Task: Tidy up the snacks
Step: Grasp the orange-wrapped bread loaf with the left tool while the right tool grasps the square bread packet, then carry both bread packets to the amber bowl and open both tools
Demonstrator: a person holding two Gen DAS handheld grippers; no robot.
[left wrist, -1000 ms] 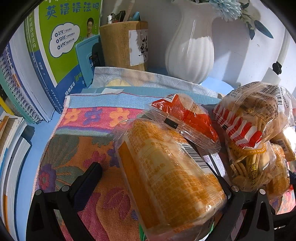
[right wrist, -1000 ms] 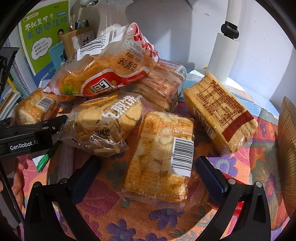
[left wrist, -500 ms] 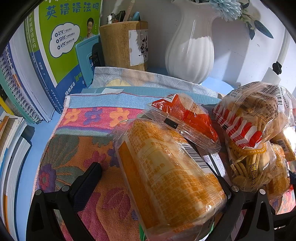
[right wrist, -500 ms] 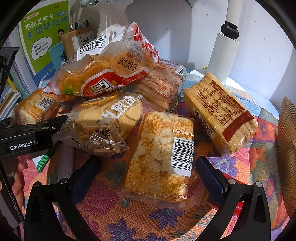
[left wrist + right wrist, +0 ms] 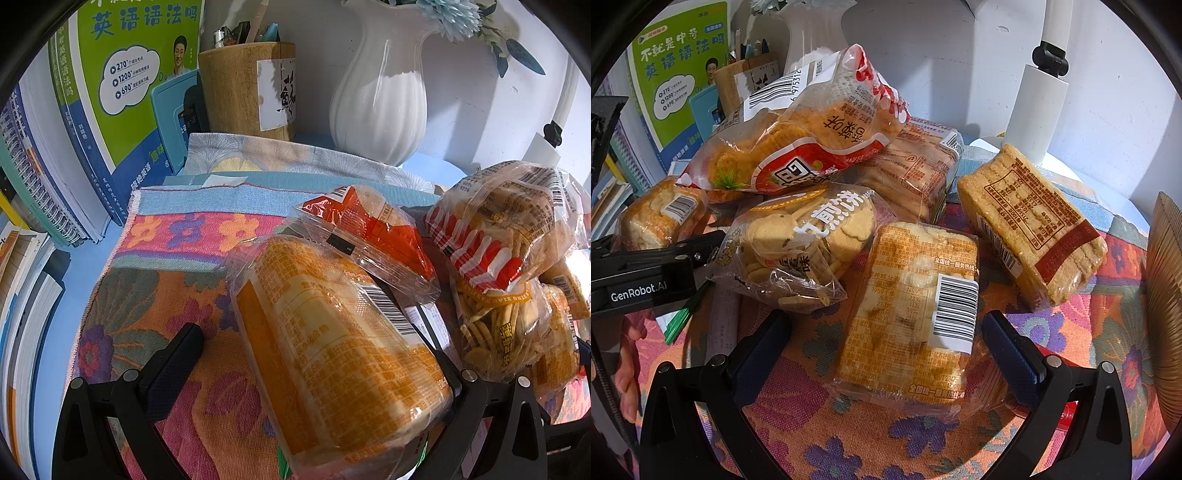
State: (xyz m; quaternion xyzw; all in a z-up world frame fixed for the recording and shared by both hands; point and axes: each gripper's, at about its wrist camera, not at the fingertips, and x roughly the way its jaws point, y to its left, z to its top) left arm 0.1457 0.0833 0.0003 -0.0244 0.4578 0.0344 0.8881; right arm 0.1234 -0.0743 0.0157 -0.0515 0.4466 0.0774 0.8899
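Snack packs (image 5: 908, 317): crinkly clear plastic, blocky, on woven floral cloth (image 5: 820, 413).

right gripper (image 5: 882, 339) spread around barcoded cracker pack (image 5: 912, 314).

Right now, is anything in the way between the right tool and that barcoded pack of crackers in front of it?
Nothing visible. The cracker pack lies on the cloth directly between the right tool's open fingers. A bag of round biscuits sits close to its left side, near the left finger.
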